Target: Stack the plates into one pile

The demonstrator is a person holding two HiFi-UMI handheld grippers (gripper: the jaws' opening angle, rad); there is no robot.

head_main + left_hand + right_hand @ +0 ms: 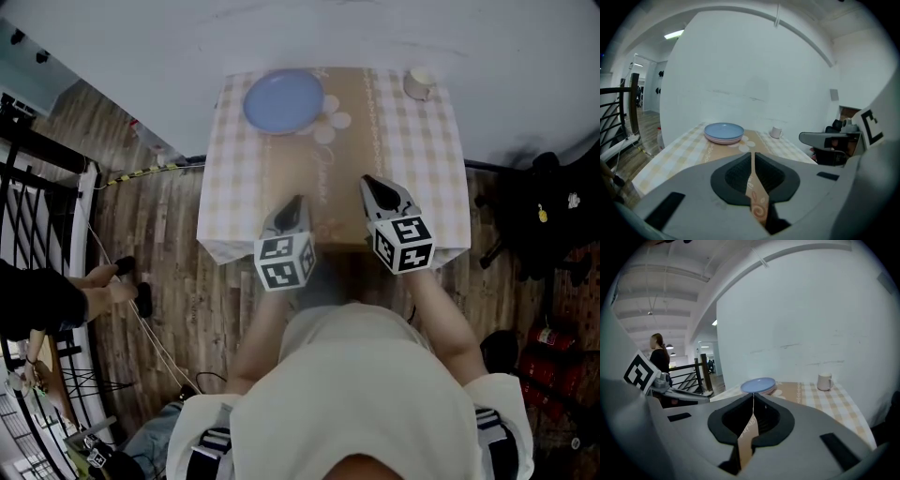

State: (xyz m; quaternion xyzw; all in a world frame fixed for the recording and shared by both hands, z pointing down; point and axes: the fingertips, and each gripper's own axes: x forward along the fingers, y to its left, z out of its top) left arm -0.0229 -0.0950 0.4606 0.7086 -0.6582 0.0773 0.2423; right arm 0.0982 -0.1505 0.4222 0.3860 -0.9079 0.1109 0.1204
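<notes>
left claw (295, 204): closed, empty | right claw (371, 185): closed, empty | plates (284, 100): one pile on table (417, 155), well ahead of both claws | task: seemingly done, no loose plate visible

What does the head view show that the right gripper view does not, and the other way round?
Only the head view: the wearer's torso, the wooden floor, and another person's hand at the left edge.
Only the right gripper view: a person standing far off, and the ceiling.
Both: the pile of plates, the white cup, the checked tablecloth and the left gripper.
</notes>
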